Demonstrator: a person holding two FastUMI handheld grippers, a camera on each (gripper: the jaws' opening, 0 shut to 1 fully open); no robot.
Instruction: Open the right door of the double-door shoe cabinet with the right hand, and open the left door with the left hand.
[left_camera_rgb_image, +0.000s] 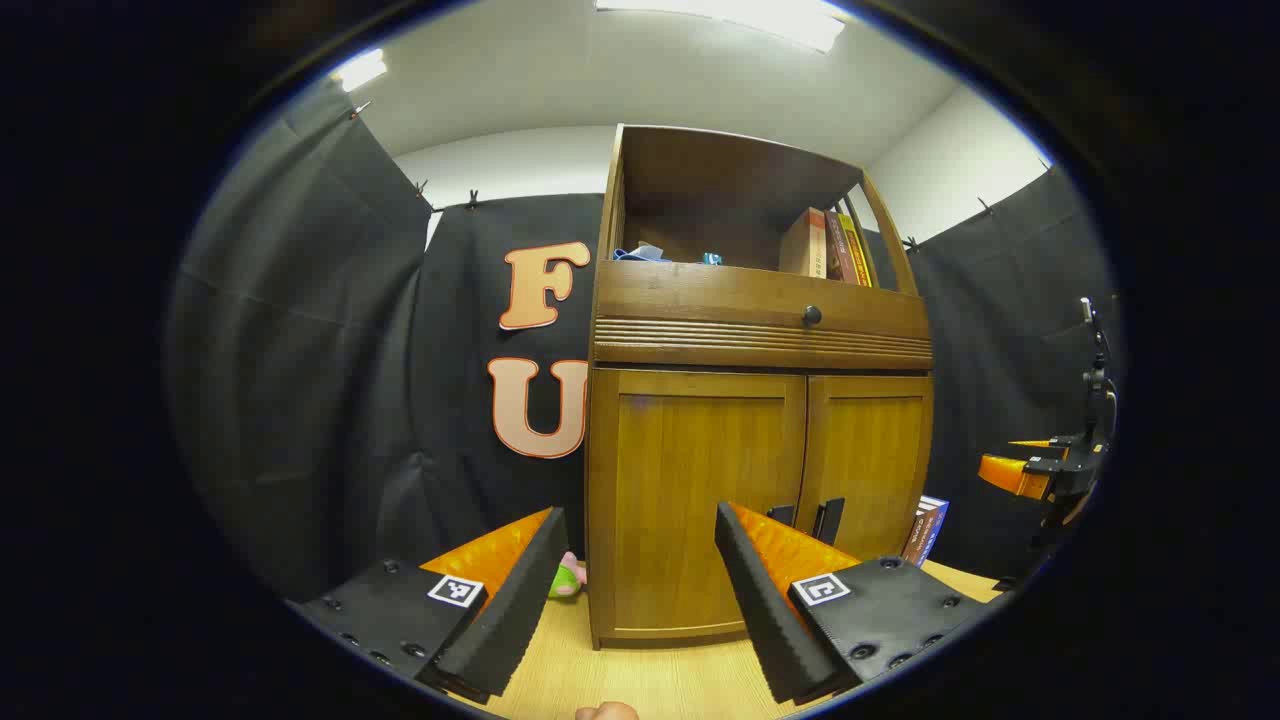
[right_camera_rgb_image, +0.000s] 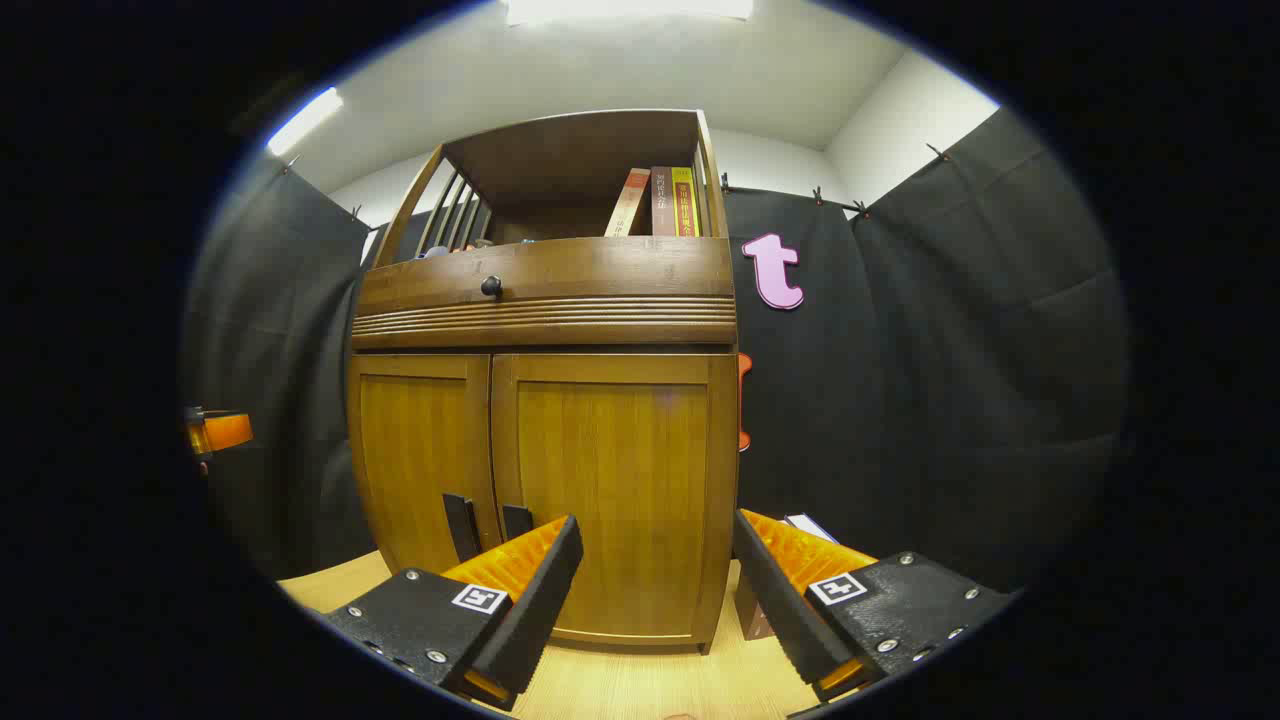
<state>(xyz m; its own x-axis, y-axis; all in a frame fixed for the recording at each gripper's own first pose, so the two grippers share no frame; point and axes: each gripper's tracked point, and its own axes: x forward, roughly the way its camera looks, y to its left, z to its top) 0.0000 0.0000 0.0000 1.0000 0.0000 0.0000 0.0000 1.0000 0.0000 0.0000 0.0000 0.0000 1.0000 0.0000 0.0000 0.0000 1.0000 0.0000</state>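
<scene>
Shoe cabinet (left_camera_rgb_image: 760, 400) stands on the light wood counter (left_camera_rgb_image: 640, 680), toward its back edge — both doors shut. Left door (left_camera_rgb_image: 700, 490) and right door (right_camera_rgb_image: 610, 490) meet at two dark handles (right_camera_rgb_image: 490, 525). Left gripper (left_camera_rgb_image: 640, 570) fingers spread, short of the left door, holding nothing. Right gripper (right_camera_rgb_image: 655, 580) fingers spread before the right door — no contact. Books (right_camera_rgb_image: 660, 200) on the top shelf.
</scene>
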